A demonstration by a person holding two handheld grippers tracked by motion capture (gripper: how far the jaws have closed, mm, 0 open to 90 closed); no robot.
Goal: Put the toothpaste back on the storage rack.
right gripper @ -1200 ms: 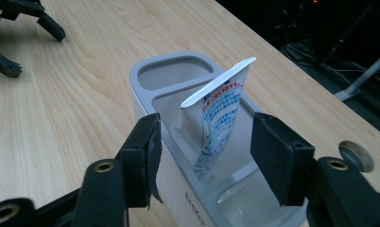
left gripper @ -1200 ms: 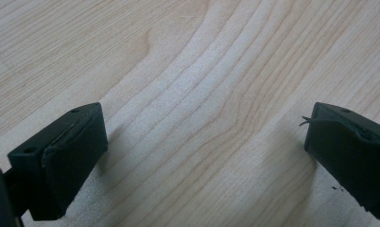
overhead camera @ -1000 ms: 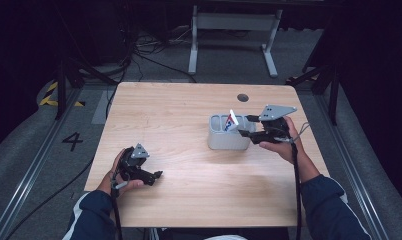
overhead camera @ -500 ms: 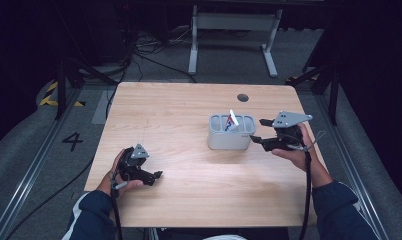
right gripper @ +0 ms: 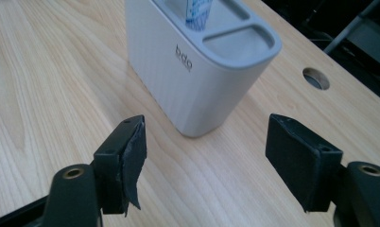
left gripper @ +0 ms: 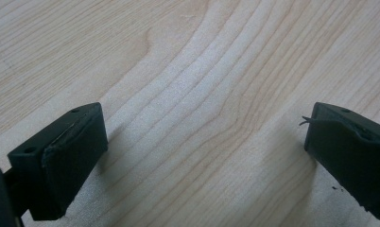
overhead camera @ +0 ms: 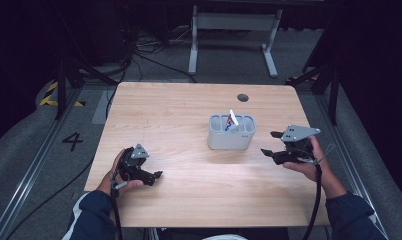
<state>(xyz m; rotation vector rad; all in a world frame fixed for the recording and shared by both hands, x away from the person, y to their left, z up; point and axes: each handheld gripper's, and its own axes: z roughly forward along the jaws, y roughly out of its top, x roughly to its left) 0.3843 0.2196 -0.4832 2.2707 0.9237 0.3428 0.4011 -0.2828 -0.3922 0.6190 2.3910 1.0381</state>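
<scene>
Your right gripper [overhead camera: 273, 143] hangs open and empty beside the grey holder [overhead camera: 231, 132]; the tube [overhead camera: 232, 120] stands inside it. Your left gripper [left gripper: 204, 156] rests open over bare table [overhead camera: 189, 105], likely idle.

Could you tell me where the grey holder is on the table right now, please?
In the high view the grey holder stands right of the table's centre, just left of the right gripper and below the round cable hole.
</scene>
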